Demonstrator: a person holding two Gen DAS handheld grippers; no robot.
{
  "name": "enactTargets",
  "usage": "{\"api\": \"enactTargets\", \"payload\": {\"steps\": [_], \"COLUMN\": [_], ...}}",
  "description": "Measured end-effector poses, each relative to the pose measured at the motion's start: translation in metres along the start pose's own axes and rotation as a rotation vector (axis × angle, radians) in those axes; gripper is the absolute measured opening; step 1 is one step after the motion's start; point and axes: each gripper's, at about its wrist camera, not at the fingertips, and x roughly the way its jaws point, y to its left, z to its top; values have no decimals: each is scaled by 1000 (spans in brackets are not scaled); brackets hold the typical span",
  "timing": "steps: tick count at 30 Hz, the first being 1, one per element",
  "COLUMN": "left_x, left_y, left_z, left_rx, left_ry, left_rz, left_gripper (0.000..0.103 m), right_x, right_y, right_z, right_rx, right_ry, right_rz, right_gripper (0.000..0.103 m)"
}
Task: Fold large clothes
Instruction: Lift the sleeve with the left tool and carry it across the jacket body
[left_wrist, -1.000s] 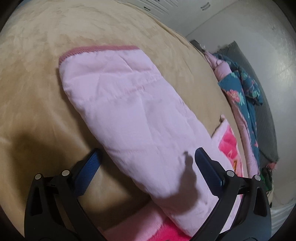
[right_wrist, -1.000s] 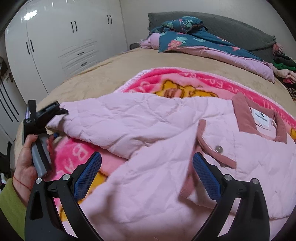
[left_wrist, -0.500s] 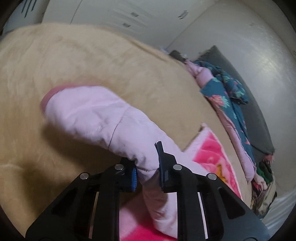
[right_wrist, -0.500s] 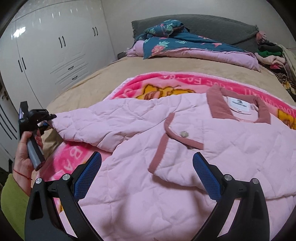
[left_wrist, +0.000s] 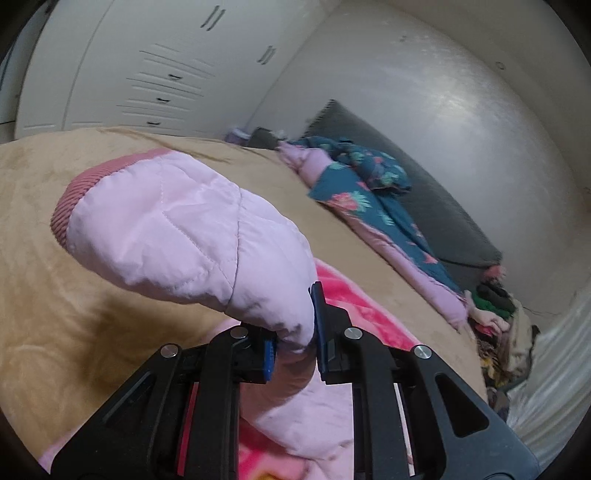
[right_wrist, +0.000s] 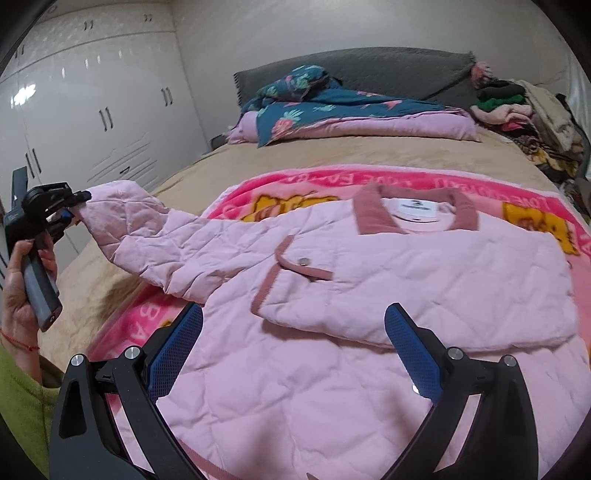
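Note:
A pale pink quilted jacket with dusty-rose collar and trim lies spread on a pink cartoon blanket on the bed. My left gripper is shut on the jacket's sleeve and holds it lifted above the bed, with the ribbed cuff pointing away. In the right wrist view the left gripper holds the sleeve end at the far left. My right gripper is open and empty, hovering over the jacket's lower front.
The tan bedspread covers the bed. A teal floral and pink quilt lies by the grey headboard. A pile of clothes sits at the far right. White wardrobes stand to the left.
My left gripper closed on the sleeve and lifted it off the bed. The right gripper stayed open and drew back a little over the jacket.

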Motion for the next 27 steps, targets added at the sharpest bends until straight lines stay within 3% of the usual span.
{"api": "enactTargets", "payload": {"steps": [15,27], "left_x": [-29,-31], "left_y": [-90,-142], "left_z": [-48,-80], "left_rx": [207,364], "left_ry": [15,26], "left_rz": [-155,-231], "left_gripper": [9,9], "right_x": [-35,-57], "right_y": [-39,-73], "right_z": [-7,-10], "right_rx": [64,116], "right_ry": [-62,-95], "right_rz": [-105,-164], "right_gripper": [98,98]}}
